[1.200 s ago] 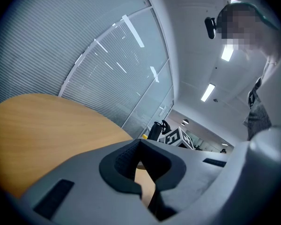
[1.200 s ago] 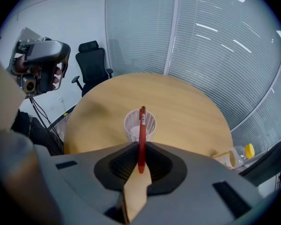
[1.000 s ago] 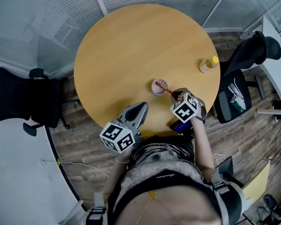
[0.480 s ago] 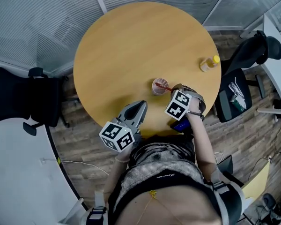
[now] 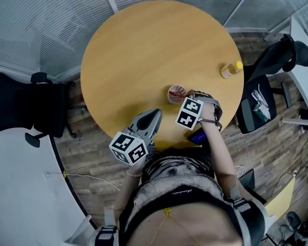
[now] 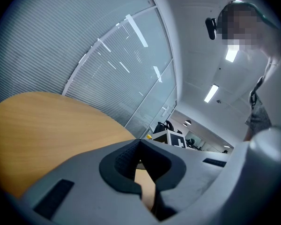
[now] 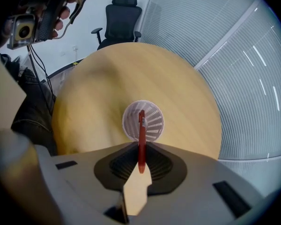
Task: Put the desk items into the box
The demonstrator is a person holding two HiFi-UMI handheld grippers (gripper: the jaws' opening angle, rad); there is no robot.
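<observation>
While the right gripper (image 7: 140, 165) hangs over the near edge of the tabletop (image 5: 143, 50), its fingers (image 7: 122, 163) stand nearly closed, pinching a red pen (image 7: 141, 139). The pen's far end lies across the mouth of a white mesh cup (image 7: 152, 121); whether it dips inside is unclear. The left gripper (image 6: 139, 144) is beside it, fingers together on nothing. A yellow bottle (image 5: 231, 69) stands well apart.

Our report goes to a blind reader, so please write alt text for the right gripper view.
The right tongs are shut on a red pen that points away from the camera, its far end at the mouth of a white mesh cup on a round wooden table. A black office chair stands beyond the table.
</observation>
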